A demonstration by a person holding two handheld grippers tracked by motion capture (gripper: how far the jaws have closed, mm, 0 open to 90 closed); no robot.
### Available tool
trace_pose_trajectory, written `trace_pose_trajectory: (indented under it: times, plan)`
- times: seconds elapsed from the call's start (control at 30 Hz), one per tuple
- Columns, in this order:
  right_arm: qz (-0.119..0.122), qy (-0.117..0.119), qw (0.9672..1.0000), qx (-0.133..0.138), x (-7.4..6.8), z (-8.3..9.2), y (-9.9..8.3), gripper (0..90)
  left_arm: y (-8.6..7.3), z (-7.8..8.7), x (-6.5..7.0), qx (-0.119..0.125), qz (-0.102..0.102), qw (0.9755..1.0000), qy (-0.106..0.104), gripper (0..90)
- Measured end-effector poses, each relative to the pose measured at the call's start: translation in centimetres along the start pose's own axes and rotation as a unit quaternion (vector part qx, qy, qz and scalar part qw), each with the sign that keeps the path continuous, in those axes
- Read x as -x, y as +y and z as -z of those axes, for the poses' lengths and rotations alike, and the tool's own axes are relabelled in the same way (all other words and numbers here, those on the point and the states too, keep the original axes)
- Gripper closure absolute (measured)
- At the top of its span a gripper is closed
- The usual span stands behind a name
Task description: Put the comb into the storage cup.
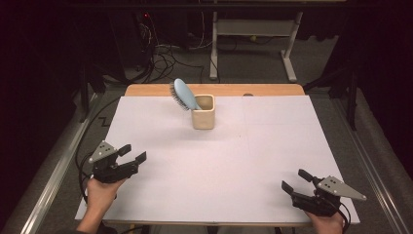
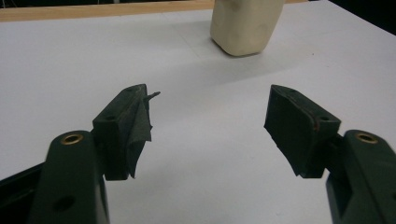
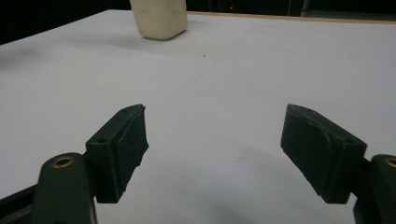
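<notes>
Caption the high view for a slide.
Light-blue hairbrush leaning in a square cream cup on the white table; left gripper and right gripper open.

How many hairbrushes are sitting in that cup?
1. The light blue hairbrush stands handle-down in the cream cup near the far edge of the white table, leaning left with its bristles facing left. Something smaller could be hidden inside the cup.
</notes>
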State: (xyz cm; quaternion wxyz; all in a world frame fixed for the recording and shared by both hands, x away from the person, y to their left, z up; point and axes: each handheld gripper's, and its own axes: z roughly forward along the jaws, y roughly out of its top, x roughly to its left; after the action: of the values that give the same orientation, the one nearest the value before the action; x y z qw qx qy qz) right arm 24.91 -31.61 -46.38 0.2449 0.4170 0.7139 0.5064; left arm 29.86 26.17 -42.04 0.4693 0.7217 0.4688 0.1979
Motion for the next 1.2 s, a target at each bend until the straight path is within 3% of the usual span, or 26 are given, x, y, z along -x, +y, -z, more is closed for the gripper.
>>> trace_pose_trajectory:
  times: [1.2]
  plan:
    - [0.000,-0.001,1.0000,0.000,0.0,0.0,0.0,23.6,-1.9,-0.2,-0.2,-0.007,0.010,0.9999,-0.001,32.0]
